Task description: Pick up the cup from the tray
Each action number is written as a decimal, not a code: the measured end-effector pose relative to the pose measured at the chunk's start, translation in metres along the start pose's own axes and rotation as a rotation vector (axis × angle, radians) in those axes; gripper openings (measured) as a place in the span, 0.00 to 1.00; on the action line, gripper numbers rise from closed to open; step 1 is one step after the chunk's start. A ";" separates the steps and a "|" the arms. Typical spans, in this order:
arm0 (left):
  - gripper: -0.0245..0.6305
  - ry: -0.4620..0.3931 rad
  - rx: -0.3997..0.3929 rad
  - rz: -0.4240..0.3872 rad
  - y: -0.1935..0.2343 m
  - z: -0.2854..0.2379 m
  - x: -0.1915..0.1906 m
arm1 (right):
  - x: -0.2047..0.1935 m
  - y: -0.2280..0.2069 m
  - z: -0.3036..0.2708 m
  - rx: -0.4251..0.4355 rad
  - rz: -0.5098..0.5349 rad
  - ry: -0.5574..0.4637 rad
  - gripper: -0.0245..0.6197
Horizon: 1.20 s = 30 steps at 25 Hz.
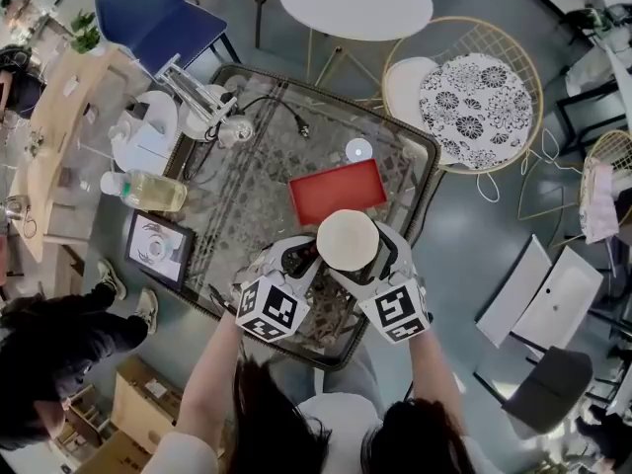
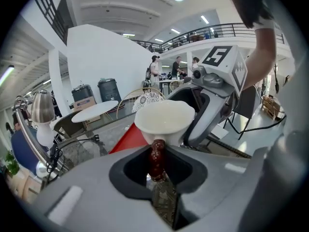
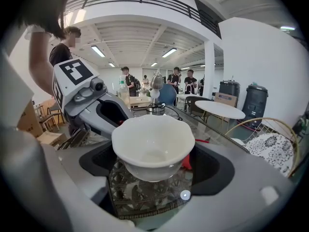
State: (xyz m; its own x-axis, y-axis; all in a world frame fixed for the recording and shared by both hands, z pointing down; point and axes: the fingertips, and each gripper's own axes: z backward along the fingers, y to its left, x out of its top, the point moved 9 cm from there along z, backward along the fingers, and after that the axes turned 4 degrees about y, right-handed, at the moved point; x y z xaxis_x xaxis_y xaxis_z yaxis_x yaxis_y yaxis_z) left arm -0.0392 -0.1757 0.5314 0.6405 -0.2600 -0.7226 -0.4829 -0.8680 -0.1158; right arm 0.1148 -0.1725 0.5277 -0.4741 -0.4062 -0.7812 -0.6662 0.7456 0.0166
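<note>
The white cup [image 1: 347,240] is off the red tray [image 1: 336,191] and hangs above the glass table's [image 1: 247,205] near side. My right gripper [image 1: 348,257] is shut on the cup. In the right gripper view the cup [image 3: 153,144] sits upright and empty between the jaws of the right gripper [image 3: 152,162]. My left gripper [image 1: 296,257] is close beside it on the left, shut on a small dark red knobbly object [image 2: 156,158]. In the left gripper view the cup [image 2: 164,121] is just beyond that object, and the tray [image 2: 126,139] shows below.
On the table lie a small white disc [image 1: 358,150], a bottle [image 1: 148,191], a framed picture [image 1: 158,245], a kettle stand with cables [image 1: 222,117]. A wire chair with a patterned cushion [image 1: 476,97] and a round white table [image 1: 355,1] stand behind. A person [image 1: 49,334] is at the left.
</note>
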 end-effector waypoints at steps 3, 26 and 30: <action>0.15 0.010 -0.040 0.018 -0.015 -0.002 -0.003 | -0.013 0.009 0.010 -0.009 -0.024 0.021 0.80; 0.15 0.050 -0.065 -0.065 -0.026 -0.029 -0.021 | -0.052 0.017 -0.004 -0.077 -0.083 0.043 0.80; 0.15 0.048 -0.052 -0.077 -0.024 -0.029 -0.022 | -0.050 0.017 -0.005 -0.084 -0.072 0.049 0.80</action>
State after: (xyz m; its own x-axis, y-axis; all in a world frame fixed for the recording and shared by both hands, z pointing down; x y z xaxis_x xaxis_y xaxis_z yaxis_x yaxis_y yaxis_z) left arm -0.0242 -0.1613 0.5696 0.7032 -0.2106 -0.6791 -0.4002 -0.9067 -0.1332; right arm 0.1243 -0.1425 0.5702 -0.4491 -0.4840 -0.7510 -0.7445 0.6674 0.0150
